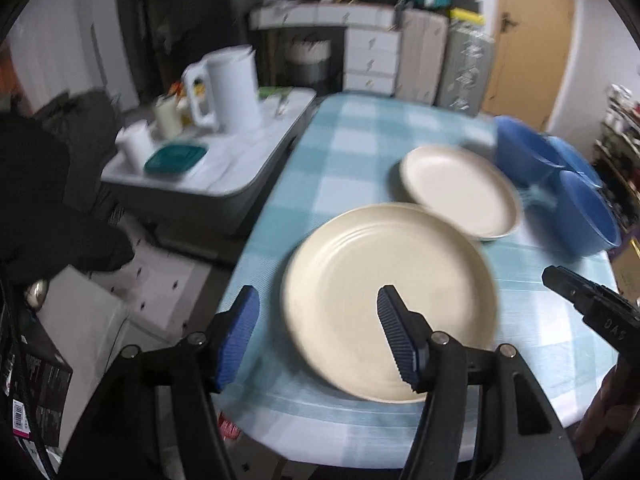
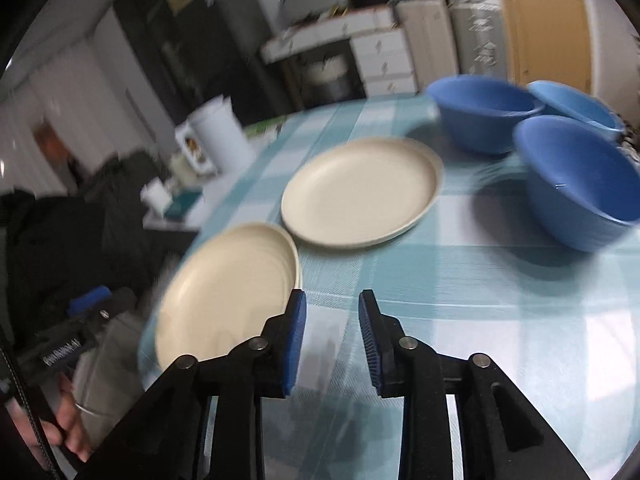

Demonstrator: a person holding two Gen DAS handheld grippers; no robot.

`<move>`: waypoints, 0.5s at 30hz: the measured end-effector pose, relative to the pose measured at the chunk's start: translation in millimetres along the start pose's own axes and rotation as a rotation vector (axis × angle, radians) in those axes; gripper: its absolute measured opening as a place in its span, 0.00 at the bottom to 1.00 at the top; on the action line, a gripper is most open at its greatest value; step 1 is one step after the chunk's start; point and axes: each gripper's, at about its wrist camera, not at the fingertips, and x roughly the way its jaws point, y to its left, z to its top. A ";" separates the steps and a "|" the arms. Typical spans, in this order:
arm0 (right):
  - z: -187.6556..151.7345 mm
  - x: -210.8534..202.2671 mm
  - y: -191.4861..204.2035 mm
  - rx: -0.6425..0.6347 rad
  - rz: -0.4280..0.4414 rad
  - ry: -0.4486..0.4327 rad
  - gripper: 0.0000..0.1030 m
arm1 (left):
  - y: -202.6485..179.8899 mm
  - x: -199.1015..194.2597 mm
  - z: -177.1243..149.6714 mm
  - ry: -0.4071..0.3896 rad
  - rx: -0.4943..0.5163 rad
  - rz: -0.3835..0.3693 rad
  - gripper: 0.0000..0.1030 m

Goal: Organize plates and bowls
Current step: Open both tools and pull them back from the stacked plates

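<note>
Two cream plates lie on a blue checked tablecloth. The near plate [image 1: 388,300] [image 2: 228,292] sits at the table's left front edge; the far plate [image 1: 460,192] [image 2: 360,192] lies behind it. Three blue bowls [image 1: 560,184] [image 2: 580,180] stand at the right. My left gripper [image 1: 316,316] is open, its jaws straddling the near plate's left rim without touching it. My right gripper [image 2: 332,328] is open and empty above the cloth, just right of the near plate. The right gripper's tip also shows in the left wrist view [image 1: 560,280].
A grey-white side table [image 1: 200,168] to the left holds a white pitcher [image 1: 228,88], small cups and a teal lid [image 1: 176,158]. White drawers [image 1: 372,60] and a wooden door [image 1: 532,40] stand behind. The table edge [image 1: 240,272] drops off at left.
</note>
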 end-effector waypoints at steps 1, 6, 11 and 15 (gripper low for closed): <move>-3.1 -14.9 -2.6 0.007 -0.019 -0.038 0.44 | -8.6 -6.7 -0.7 -0.024 0.021 -0.002 0.60; -17.9 -81.2 -6.2 0.010 -0.120 -0.217 0.79 | -50.2 -36.3 -13.3 -0.097 0.094 -0.058 0.61; -43.1 -133.8 -9.0 -0.023 -0.189 -0.339 0.86 | -83.2 -56.4 -32.6 -0.133 0.123 -0.106 0.65; -65.3 -167.2 -6.9 -0.062 -0.229 -0.410 0.96 | -104.2 -74.3 -48.3 -0.194 0.140 -0.078 1.00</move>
